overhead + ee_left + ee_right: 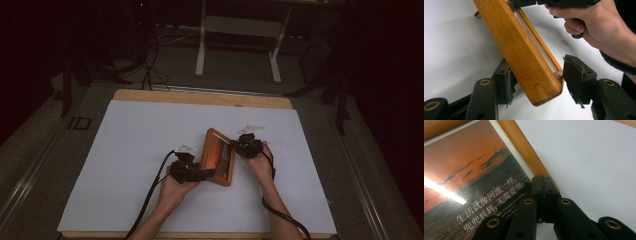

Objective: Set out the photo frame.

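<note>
Left claw (536, 82) straddles the wooden picture frame's (218, 156) near corner, jaws not yet gripping; right claw (545, 191), clenched, presses the frame's far rail.

Both grippers were black. The left gripper (206, 174), low centre of the high view, and the right gripper (234, 143), just right of centre, each carried a pale three-cornered plate and trailed a black cable toward the bottom edge. Brass-ringed holes marked the jaw arms; the left pads (576, 75) looked frayed. Forearms were bare.
</note>
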### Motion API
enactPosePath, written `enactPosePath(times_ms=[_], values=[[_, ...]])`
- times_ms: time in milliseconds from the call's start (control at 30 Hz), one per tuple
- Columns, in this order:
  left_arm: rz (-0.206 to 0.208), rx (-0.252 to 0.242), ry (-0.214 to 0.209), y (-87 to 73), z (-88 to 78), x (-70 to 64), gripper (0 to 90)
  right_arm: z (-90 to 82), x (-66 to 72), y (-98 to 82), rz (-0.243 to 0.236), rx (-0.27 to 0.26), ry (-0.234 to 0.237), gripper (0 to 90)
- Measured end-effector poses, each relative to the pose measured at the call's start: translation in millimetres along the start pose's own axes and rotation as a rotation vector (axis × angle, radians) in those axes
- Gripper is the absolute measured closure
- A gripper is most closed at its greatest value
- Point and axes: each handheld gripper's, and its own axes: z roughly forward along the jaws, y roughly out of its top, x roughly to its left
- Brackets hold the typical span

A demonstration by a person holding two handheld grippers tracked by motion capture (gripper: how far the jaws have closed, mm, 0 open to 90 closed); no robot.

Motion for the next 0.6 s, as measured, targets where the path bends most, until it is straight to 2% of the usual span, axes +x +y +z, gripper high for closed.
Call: enactPosePath(times_ms=[33, 167, 267, 567, 600], values=[[-0.021, -0.004, 0.001, 0.5, -0.2, 0.7, 48.8, 0.0, 0.2, 0.4, -0.003, 0.003, -0.001, 89.9], [-0.036, -0.004, -0.01, 0.9, -0.1, 0.2, 51.4, -0.2, -0.1, 0.5, -0.006, 0.004, -0.001, 89.9], [-0.047, -0.001, -0.001, 1.8, 0.0, -2.2, 52.5, -0.4, 0.0, 0.7, -0.014, 0.005, -0.005, 89.2], [-0.044, -0.002, 0.018, 4.7, 1.1, -6.9, 55.0, -4.2, -3.5, -1.1, -0.01, 0.005, -0.02, 82.7], [-0.041, -0.005, 0.023, 5.0, 1.6, -8.3, 55.1, -6.5, -5.5, -2.8, -0.003, 0.004, -0.025, 78.1]])
